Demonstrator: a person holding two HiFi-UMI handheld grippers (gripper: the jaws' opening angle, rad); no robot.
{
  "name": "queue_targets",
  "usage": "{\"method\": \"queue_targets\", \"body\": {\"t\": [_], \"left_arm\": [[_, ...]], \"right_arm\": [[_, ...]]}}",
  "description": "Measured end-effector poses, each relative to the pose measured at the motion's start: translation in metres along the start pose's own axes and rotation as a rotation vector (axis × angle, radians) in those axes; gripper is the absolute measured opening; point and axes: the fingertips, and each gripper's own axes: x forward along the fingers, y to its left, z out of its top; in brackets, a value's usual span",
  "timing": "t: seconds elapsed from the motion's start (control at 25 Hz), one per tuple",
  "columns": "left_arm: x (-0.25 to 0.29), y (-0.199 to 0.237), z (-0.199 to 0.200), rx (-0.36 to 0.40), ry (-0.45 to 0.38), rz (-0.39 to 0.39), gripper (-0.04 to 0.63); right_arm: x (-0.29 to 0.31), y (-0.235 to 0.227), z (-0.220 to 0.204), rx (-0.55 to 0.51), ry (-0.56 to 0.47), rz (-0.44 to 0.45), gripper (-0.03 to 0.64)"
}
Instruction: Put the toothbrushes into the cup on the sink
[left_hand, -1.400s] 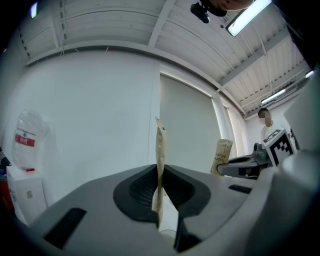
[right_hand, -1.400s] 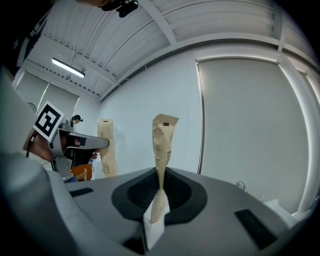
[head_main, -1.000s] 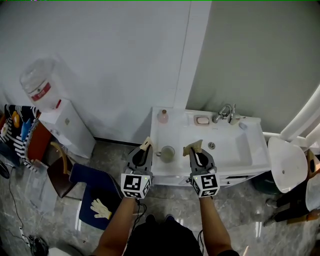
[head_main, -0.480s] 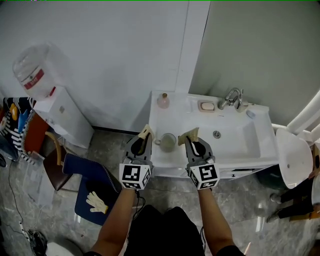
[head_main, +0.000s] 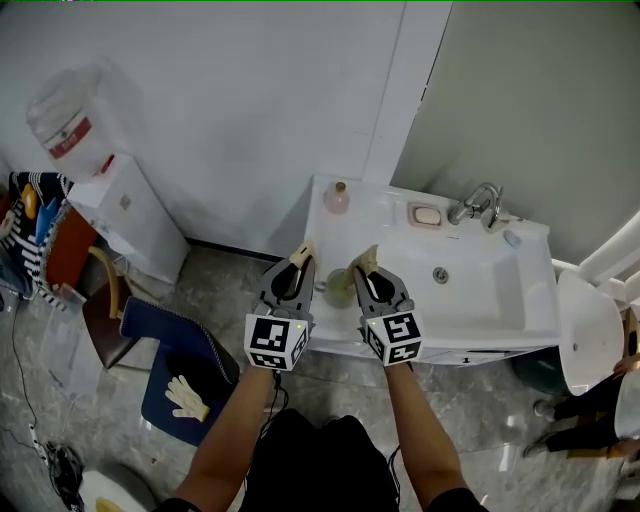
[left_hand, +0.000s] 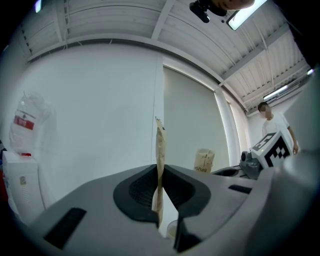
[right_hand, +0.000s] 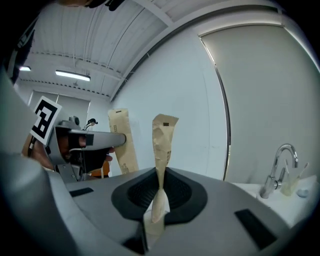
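Each gripper is shut on a toothbrush in a tan paper wrapper that stands upright out of the jaws. In the head view my left gripper (head_main: 297, 270) and its toothbrush (head_main: 304, 252) are just left of a greyish cup (head_main: 338, 284). The cup stands on the front left corner of the white sink (head_main: 480, 300). My right gripper (head_main: 362, 274) and its toothbrush (head_main: 364, 257) are just right of the cup. The left gripper view shows its wrapper (left_hand: 160, 160) pinched edge-on. The right gripper view shows its wrapper (right_hand: 162, 150) twisted between the pads.
A pink bottle (head_main: 338, 198), a soap dish (head_main: 427, 215) and a faucet (head_main: 478, 205) line the sink's back. A water dispenser (head_main: 110, 200) stands at left. A blue chair (head_main: 170, 365) with a glove (head_main: 186, 396) is below it. A white round seat (head_main: 590, 335) is at right.
Both grippers have drawn closer together on either side of the cup, the right one shifting left. The view has shifted a little. Both wrapped toothbrushes stay gripped.
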Motion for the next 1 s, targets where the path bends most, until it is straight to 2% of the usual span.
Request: {"method": "queue_targets", "body": {"t": [0.16, 0.44, 0.6, 0.88, 1.0], "left_arm": [[0.001, 0.000, -0.003, -0.007, 0.010, -0.002, 0.049], [0.011, -0.001, -0.006, -0.011, 0.015, -0.012, 0.049], [0.012, -0.002, -0.007, -0.008, 0.016, -0.016, 0.049], [0.009, -0.007, 0.000, -0.012, 0.010, -0.026, 0.049], [0.007, -0.012, 0.011, -0.040, -0.009, -0.044, 0.049]], "right_arm": [[0.009, 0.000, -0.019, 0.020, 0.048, 0.004, 0.048], [0.014, -0.010, -0.035, 0.034, 0.074, -0.002, 0.049], [0.014, -0.009, -0.037, 0.055, 0.068, 0.011, 0.123], [0.003, -0.017, -0.026, 0.045, 0.017, -0.027, 0.144], [-0.007, -0.026, -0.017, 0.043, -0.017, -0.057, 0.147]]}}
